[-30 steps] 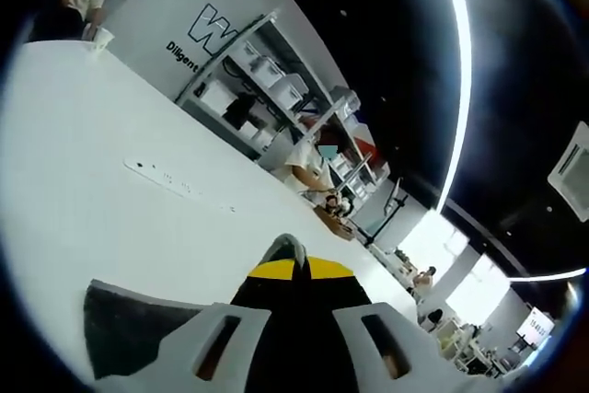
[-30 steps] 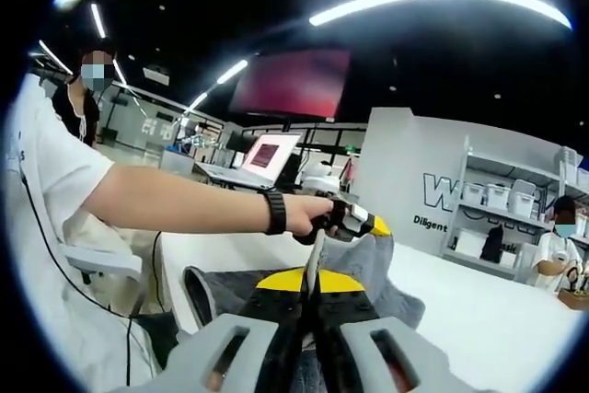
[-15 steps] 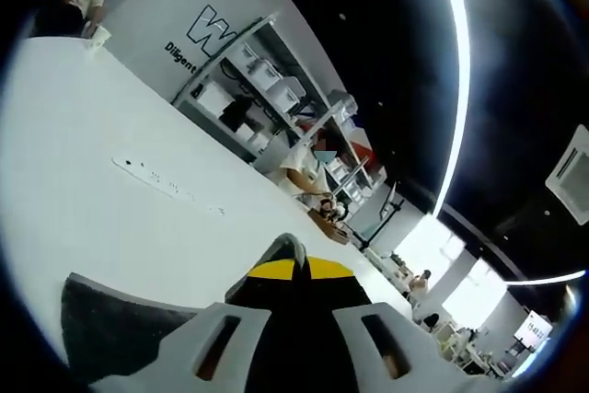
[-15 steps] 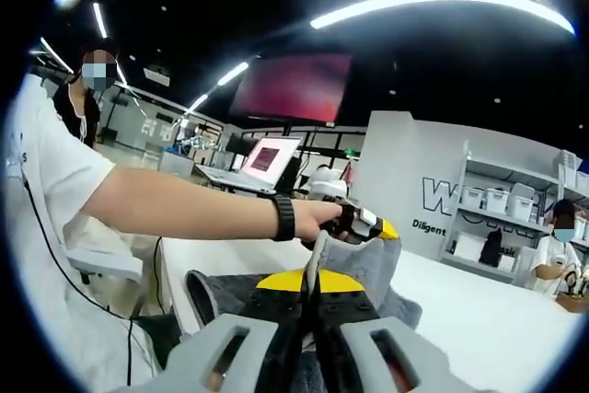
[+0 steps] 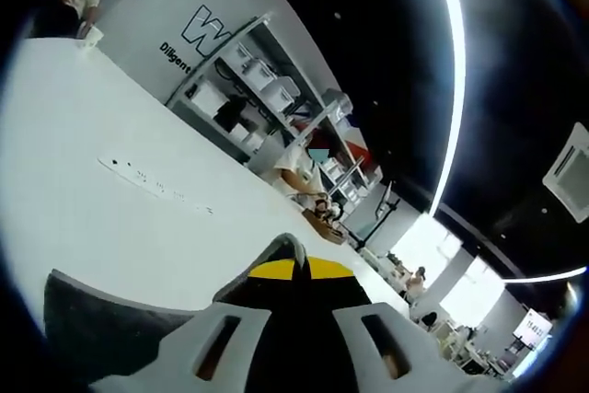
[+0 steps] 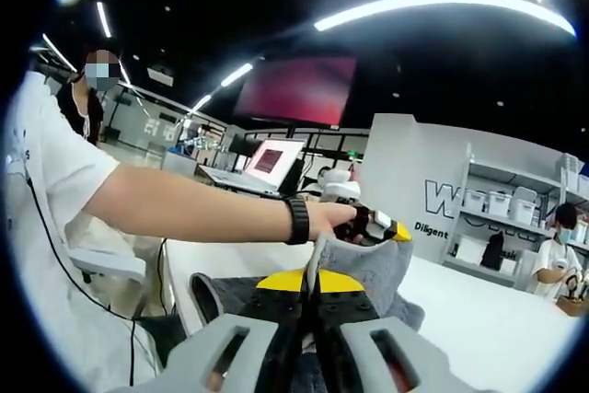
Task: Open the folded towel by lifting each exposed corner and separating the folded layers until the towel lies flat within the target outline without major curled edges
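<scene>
Grey terry pinched in the left claw (image 5: 296,264), jaws pressed together on a nub of towel (image 5: 287,248) at the tips. Held well above the white bench (image 5: 110,227), with dark cloth hanging low left of the jaws. Shelving (image 5: 248,89) and a power strip (image 5: 152,189) beyond. No sight here of how the fold sits.

Seen from the right claw (image 6: 313,287): likewise clamped, on an upright towel edge between the jaws. Left claw at the far corner, gripped in a hand (image 6: 336,220) with a wristband. Towel slung between the two, lifted off the bench, layers bunched.

Judged: mid-unfold, both corners raised. Next, spread the claws apart to draw the cloth taut, then lower flat. Target outline nowhere made out.
</scene>
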Demonstrator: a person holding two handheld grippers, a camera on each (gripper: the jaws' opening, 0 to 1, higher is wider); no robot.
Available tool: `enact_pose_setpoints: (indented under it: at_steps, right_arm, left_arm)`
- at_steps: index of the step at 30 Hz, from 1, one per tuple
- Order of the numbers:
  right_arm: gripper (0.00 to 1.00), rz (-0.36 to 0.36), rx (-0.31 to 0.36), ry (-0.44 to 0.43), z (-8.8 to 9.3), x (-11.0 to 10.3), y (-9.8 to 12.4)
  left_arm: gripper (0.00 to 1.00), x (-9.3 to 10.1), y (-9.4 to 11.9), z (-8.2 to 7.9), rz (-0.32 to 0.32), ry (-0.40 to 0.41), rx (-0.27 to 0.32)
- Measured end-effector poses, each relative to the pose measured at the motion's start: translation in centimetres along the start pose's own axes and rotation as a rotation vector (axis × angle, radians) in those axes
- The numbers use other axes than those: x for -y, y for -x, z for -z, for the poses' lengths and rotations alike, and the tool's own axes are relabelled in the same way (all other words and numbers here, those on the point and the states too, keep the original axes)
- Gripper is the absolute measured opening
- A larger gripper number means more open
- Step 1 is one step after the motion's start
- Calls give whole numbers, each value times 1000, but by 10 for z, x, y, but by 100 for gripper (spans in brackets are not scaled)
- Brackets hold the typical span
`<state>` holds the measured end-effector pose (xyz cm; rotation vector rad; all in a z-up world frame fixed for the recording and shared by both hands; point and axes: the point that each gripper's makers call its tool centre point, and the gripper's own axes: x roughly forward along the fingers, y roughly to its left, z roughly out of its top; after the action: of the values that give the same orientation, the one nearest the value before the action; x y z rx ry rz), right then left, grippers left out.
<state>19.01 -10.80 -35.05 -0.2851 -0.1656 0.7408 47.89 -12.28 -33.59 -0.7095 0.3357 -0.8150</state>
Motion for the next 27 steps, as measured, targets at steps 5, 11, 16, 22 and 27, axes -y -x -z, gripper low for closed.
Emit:
enact_pose_setpoints:
  at_steps: [5,11,16,22,27]
  right_arm:
    - [0,10,2,7,-2,1,2]
    - [0,12,-4,14,-1,1,4]
    - [0,26,-8,15,-2,6,9]
    - [0,38,-8,23,-3,12,16]
    - [0,53,-9,24,-2,16,22]
  left_arm:
    - [0,5,-2,1,7,-1,-2]
    - [0,8,-9,-2,16,-4,-6]
    - [0,11,-12,-4,25,-9,-7]
    - [0,23,-16,7,38,-15,-12]
    - [0,34,-14,20,49,-19,-17]
